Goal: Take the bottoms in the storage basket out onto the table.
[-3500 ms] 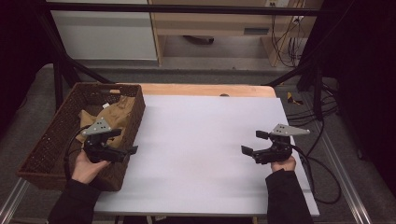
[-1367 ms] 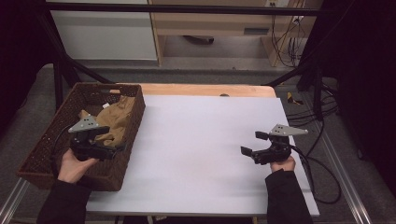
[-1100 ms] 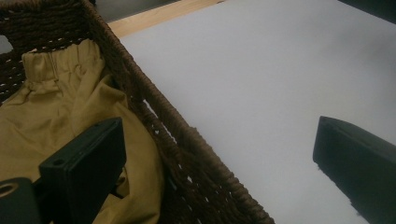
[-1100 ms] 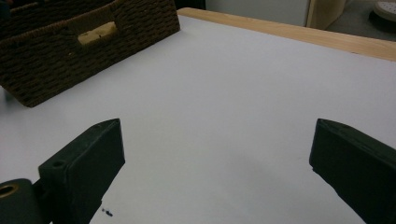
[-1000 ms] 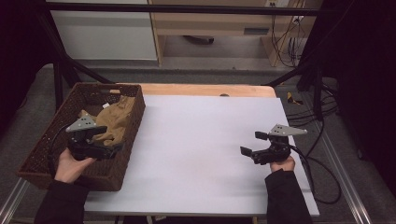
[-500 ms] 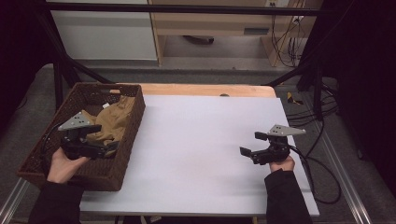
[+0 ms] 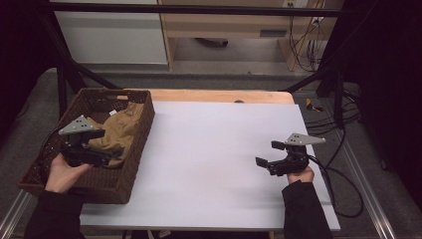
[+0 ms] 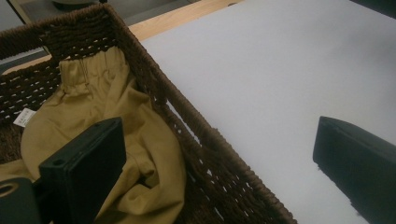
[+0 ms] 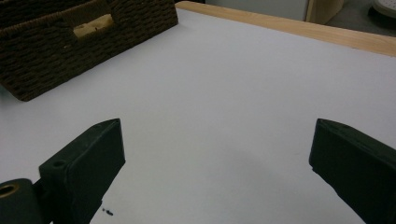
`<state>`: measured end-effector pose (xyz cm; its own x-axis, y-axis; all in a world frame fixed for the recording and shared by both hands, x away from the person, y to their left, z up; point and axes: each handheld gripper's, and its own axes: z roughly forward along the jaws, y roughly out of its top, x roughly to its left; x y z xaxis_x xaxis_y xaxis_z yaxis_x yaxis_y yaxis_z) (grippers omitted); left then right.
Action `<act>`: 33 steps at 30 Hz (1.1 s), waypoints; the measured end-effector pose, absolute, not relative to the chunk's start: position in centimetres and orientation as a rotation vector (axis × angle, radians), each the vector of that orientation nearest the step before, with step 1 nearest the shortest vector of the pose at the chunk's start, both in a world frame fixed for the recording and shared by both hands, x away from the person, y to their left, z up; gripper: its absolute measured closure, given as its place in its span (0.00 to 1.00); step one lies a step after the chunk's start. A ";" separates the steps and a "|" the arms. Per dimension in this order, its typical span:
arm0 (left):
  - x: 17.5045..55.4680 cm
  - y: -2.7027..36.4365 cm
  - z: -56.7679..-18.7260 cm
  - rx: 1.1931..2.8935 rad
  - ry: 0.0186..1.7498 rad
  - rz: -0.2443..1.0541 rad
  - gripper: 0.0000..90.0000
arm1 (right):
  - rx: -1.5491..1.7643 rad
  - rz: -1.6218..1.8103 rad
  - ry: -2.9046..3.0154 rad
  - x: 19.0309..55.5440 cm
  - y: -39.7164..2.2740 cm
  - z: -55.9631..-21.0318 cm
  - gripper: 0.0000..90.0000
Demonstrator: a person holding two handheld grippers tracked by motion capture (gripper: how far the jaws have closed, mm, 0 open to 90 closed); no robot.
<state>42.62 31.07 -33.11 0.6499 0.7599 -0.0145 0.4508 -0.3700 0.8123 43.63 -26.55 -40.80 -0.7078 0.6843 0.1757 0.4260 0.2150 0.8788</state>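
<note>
1. A person's left tool (image 7: 102,157) hangs over the near half of a dark wicker basket (image 7: 47,181) at the left end of the white counter (image 7: 214,149), its jaws spread wide and gripping nothing.
2. In the left gripper view, one black jaw sits above a crumpled tan garment (image 8: 112,135) while the other stands out past the basket's woven right wall (image 8: 196,135), over the bare counter top.
3. The tan garment lies bunched inside the basket, its elastic waistband (image 8: 88,70) turned toward the far wall and a small white label (image 8: 24,117) showing at its edge.
4. Whether the jaw touches the cloth cannot be told from these views.
5. The right tool (image 7: 266,162) is held low near the counter's right edge, well apart from the basket, its jaws likewise released with only white surface between them.
6. A strip of bare wood (image 7: 219,95) runs along the counter's far edge, and cables (image 7: 343,114) trail across the floor to the right.
</note>
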 end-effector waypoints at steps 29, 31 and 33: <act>46.5 30.7 -30.9 2.102 0.976 0.516 0.02 | 1.047 1.492 2.242 43.7 -26.5 -40.8 0.04; 47.0 30.8 -31.2 2.105 0.989 0.510 0.02 | 1.051 1.491 2.241 43.7 -26.5 -40.8 0.04; 47.5 30.9 -31.5 2.110 1.007 0.496 0.02 | 1.051 1.489 2.241 43.7 -26.5 -40.8 0.04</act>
